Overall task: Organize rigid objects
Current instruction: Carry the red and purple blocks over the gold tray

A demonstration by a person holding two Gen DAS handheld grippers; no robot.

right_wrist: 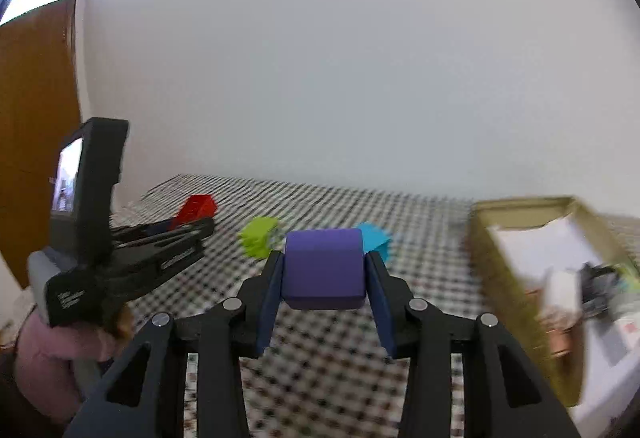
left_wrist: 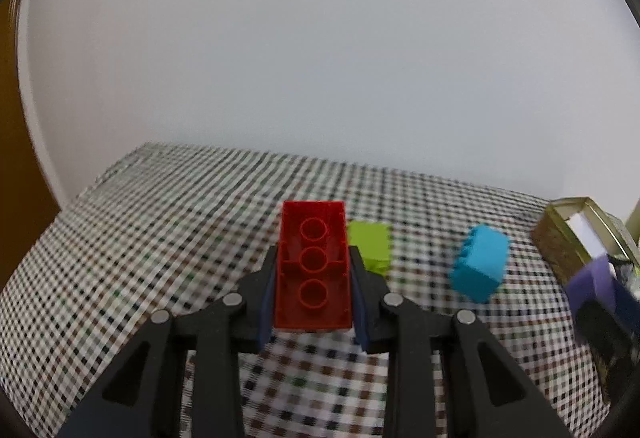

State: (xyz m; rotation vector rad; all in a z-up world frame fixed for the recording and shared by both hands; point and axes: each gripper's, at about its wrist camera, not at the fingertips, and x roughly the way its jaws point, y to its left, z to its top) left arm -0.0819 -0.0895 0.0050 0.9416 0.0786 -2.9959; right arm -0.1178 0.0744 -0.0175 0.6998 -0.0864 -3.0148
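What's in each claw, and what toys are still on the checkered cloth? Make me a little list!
left claw: shut on red brick, hollow side facing the camera
right claw: shut on purple block
on cloth: green brick, blue brick
box: gold, open, at the right, papers inside

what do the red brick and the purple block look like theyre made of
Red brick: glossy moulded plastic, judging by its hollow underside with three round tubes and thin walls. Purple block: matte and solid-looking, with rounded edges and no studs; possibly foam, painted wood or soft plastic, but the blur leaves it open.
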